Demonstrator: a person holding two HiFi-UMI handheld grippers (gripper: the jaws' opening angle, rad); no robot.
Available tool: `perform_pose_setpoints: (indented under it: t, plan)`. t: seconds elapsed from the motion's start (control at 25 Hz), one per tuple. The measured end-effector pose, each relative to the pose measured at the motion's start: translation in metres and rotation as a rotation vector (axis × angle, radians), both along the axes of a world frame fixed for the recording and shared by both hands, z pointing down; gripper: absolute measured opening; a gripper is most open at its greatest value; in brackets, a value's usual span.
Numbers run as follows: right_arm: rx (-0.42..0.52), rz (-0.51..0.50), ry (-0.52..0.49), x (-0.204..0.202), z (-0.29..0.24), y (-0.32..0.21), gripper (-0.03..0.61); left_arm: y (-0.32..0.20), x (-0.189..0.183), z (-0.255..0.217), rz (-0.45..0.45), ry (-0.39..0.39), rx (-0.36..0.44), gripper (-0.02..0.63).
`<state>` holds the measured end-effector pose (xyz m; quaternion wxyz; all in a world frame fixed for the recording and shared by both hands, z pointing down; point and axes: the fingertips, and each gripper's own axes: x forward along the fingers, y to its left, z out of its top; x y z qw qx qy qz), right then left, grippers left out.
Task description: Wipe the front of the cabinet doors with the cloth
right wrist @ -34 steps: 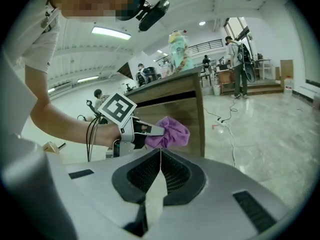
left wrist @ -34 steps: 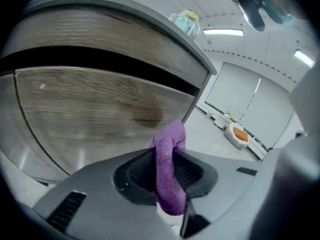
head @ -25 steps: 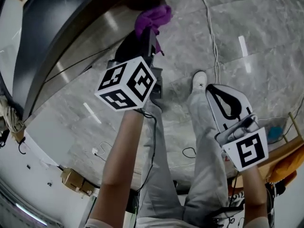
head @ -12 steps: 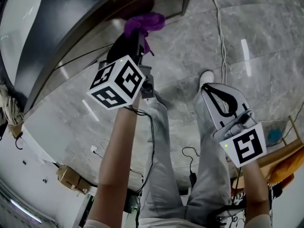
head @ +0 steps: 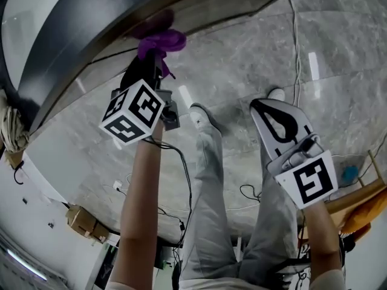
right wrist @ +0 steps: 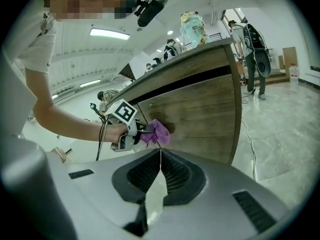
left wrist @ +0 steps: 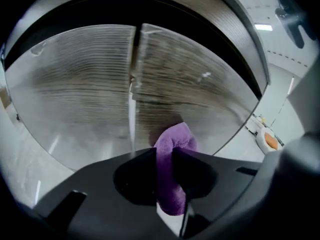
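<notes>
A purple cloth (head: 160, 41) is clamped in my left gripper (head: 152, 59), which is shut on it and holds it against the wood-grain cabinet doors (left wrist: 165, 79). In the left gripper view the cloth (left wrist: 172, 156) bulges between the black jaws, just right of the vertical seam between two doors (left wrist: 133, 89). My right gripper (head: 279, 125) hangs low at the right, away from the cabinet, its jaws closed on nothing. The right gripper view shows the left gripper (right wrist: 142, 134) pressing the cloth (right wrist: 157, 133) on the door front (right wrist: 200, 114).
Grey marble floor (head: 254, 59) spreads below, crossed by a white cable (head: 296, 35) and black cables (head: 181, 180). The person's legs and shoes (head: 202, 116) stand close to the cabinet. A cardboard box (head: 81, 221) sits at lower left. People (right wrist: 250, 44) stand beyond the counter end.
The left gripper and cloth have slid leftward along the cabinet front over the last second. The person's feet have shifted. The right gripper has stayed low and shut.
</notes>
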<state>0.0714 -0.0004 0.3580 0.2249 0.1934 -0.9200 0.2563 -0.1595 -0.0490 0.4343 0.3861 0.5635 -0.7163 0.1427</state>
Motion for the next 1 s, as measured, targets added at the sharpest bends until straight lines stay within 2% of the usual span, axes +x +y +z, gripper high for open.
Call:
perform_pose_setpoints:
  t: [0.2,0.36,0.44,0.52,0.68,0.88,1.0]
  plan:
    - [0.002,-0.005,-0.025,-0.005,-0.004,0.001,0.027,0.024,-0.025,0.000,-0.072,-0.053,-0.042,0.089]
    - [-0.004,-0.011,-0.046,-0.009,-0.008,0.001,0.028,0.026,-0.020,-0.002,-0.049,-0.077,-0.053,0.089]
    - [-0.006,-0.019,-0.051,-0.004,-0.009,-0.002,0.028,0.022,-0.005,0.000,-0.021,-0.084,-0.055,0.089]
    - [-0.008,-0.023,-0.046,0.008,-0.008,-0.009,0.028,0.014,0.025,0.006,0.020,-0.064,-0.058,0.089]
    - [-0.017,-0.010,-0.025,0.050,-0.002,-0.030,0.026,-0.016,0.109,0.030,0.134,-0.006,-0.075,0.089]
    - [-0.038,0.070,0.015,0.120,0.011,-0.064,0.028,-0.068,0.208,0.056,0.248,0.050,-0.082,0.089]
    - [-0.044,0.125,0.036,0.160,0.021,-0.080,0.028,-0.097,0.244,0.068,0.273,0.078,-0.087,0.089]
